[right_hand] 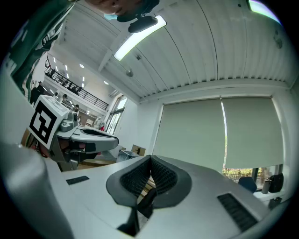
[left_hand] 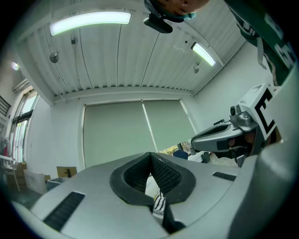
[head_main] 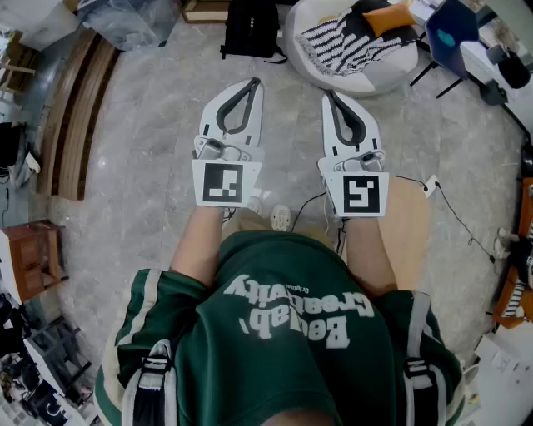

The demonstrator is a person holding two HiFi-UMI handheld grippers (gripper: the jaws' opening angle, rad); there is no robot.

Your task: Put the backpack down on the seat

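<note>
Two shoulder straps (head_main: 153, 374) run over my green shirt, so a pack seems to hang on my back, out of sight. A black backpack (head_main: 250, 29) stands on the floor at the far edge. To its right is a round white seat (head_main: 391, 71) with a striped cushion (head_main: 341, 46) and an orange pillow. My left gripper (head_main: 254, 81) (left_hand: 151, 156) and right gripper (head_main: 327, 95) (right_hand: 150, 159) are held side by side over the floor, pointing ahead. Both are shut with nothing between the pads. Each shows in the other's gripper view.
Wooden steps (head_main: 75, 116) run along the left side, with a small wooden stool (head_main: 33, 258) nearer me. A blue chair (head_main: 450, 33) stands right of the seat. A cable (head_main: 454, 216) trails over the marble floor at right. A plastic bag (head_main: 133, 21) lies far left.
</note>
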